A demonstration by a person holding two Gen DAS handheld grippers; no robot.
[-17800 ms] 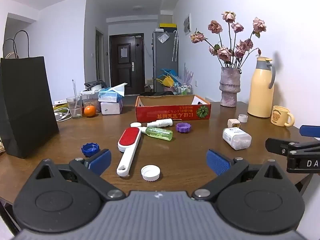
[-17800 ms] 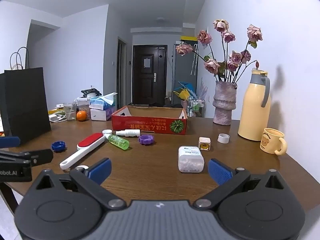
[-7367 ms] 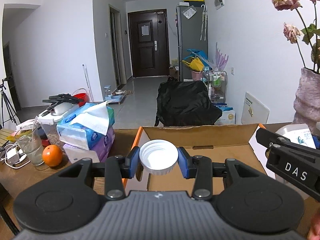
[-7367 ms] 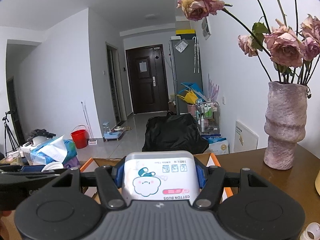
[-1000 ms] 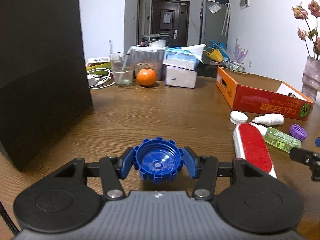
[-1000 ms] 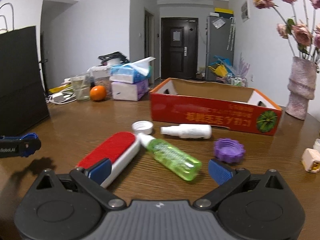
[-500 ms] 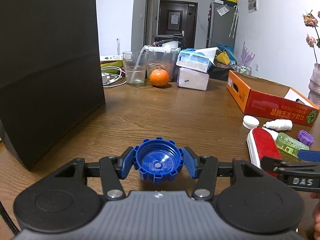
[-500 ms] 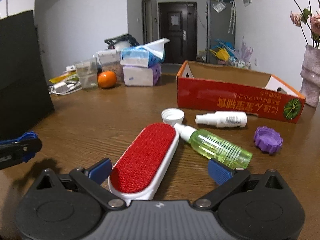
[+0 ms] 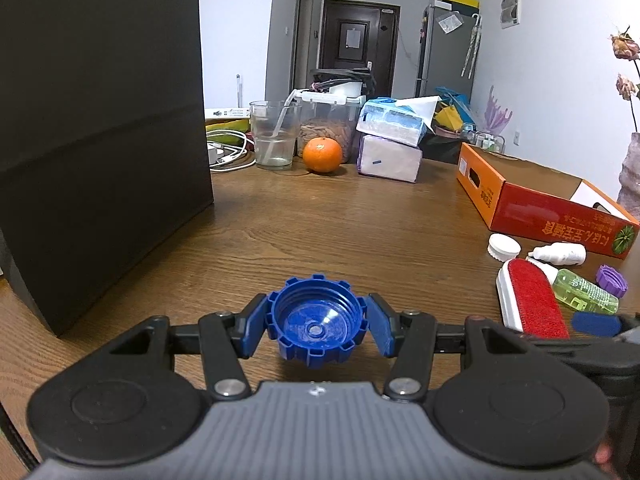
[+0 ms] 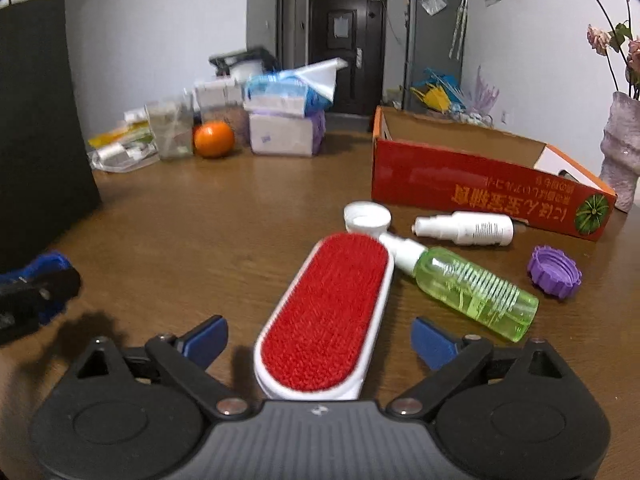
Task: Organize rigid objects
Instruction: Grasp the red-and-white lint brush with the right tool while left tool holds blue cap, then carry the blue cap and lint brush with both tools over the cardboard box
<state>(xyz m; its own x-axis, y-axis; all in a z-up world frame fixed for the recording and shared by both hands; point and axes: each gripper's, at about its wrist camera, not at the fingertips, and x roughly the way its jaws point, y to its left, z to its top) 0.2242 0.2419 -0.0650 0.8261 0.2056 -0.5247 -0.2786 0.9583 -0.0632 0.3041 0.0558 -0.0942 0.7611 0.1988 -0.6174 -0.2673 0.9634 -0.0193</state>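
My left gripper (image 9: 317,326) is shut on a blue bottle cap (image 9: 316,324), held just above the wooden table (image 9: 340,220). My right gripper (image 10: 320,342) is open, its blue pads either side of the red lint brush (image 10: 326,312), which lies on the table between the jaws without touching them. Next to the brush lie a green spray bottle (image 10: 468,288), a white spray bottle (image 10: 466,228), a white cap (image 10: 367,216) and a purple cap (image 10: 554,272). The orange cardboard box (image 10: 480,192) stands open behind them. The brush also shows in the left wrist view (image 9: 530,298).
A tall black paper bag (image 9: 100,128) stands at the left. At the back are a glass (image 9: 275,140), an orange (image 9: 322,155), tissue packs (image 9: 390,136) and cables. A pink vase (image 10: 622,156) stands at the right behind the box.
My right gripper has moved forward and lower, so the lint brush now lies between its open jaws. My left gripper still holds the blue cap, shifted slightly.
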